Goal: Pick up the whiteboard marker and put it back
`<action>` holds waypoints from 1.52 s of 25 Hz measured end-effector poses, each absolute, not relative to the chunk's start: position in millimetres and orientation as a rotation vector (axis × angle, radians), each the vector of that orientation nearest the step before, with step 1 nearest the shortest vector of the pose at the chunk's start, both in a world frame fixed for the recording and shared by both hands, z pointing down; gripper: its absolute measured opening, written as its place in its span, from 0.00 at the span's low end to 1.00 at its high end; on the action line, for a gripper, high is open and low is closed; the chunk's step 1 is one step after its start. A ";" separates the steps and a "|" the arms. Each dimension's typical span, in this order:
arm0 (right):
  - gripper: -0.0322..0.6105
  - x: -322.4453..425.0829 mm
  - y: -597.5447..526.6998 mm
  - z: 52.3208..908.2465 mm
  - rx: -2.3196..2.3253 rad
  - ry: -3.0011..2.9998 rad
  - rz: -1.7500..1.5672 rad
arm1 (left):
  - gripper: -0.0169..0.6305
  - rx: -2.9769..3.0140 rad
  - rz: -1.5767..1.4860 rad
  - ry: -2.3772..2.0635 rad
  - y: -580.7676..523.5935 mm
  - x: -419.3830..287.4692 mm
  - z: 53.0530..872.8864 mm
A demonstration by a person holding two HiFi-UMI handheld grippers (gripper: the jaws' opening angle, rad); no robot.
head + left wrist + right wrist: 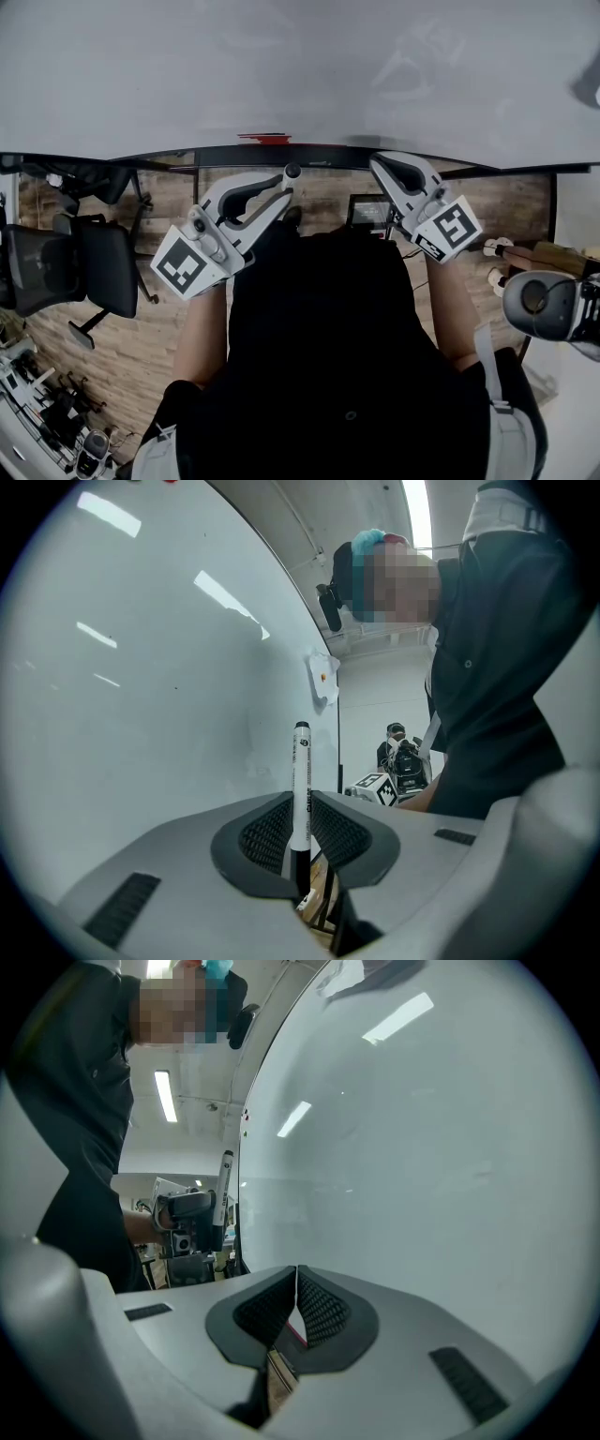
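A white whiteboard marker (301, 780) with black ends is clamped between my left gripper's (302, 803) pads and pokes out past the fingertips, alongside the whiteboard (141, 667). In the head view the left gripper (289, 183) is held in front of the person's dark torso, just below the board's lower edge, and the marker's end (292, 171) shows at its tip. My right gripper (380, 167) hangs level beside it on the right. Its pads (319, 1312) are pressed together with nothing between them, close to the whiteboard (422, 1147). From the right gripper view the left gripper (192, 1213) and its marker (226, 1171) are visible.
A dark ledge (187, 159) runs along the whiteboard's bottom edge, with a small red item (264, 138) on it. Black office chairs (94, 262) stand on the wooden floor at the left. A small screen (367, 211) sits below the board, and a grey device (548, 305) is at the right.
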State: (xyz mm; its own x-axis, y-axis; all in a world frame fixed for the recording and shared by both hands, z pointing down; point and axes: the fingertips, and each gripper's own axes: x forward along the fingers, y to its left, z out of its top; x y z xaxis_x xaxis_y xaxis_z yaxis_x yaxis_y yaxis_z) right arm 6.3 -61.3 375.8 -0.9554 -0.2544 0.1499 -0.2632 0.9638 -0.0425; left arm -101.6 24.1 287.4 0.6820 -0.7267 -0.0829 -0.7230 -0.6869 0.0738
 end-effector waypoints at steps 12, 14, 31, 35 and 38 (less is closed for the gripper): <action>0.08 10.0 -64.2 375.8 0.425 -2.964 0.102 | 0.14 2.876 -0.095 -1.222 16.8 -102.2 288.7; 0.08 10.0 -66.3 375.0 0.432 -2.963 0.108 | 0.14 2.885 -0.061 -1.231 13.4 -104.2 287.9; 0.08 18.8 -73.9 377.2 0.510 -2.950 0.120 | 0.14 3.005 0.638 -1.208 -2.9 -105.7 331.1; 0.08 22.0 -77.8 376.8 0.539 -2.939 0.111 | 0.14 3.023 0.733 -1.197 -11.0 -104.1 339.4; 0.08 23.5 -79.4 378.0 0.551 -2.926 0.100 | 0.14 3.022 0.793 -1.183 -16.4 -103.3 349.0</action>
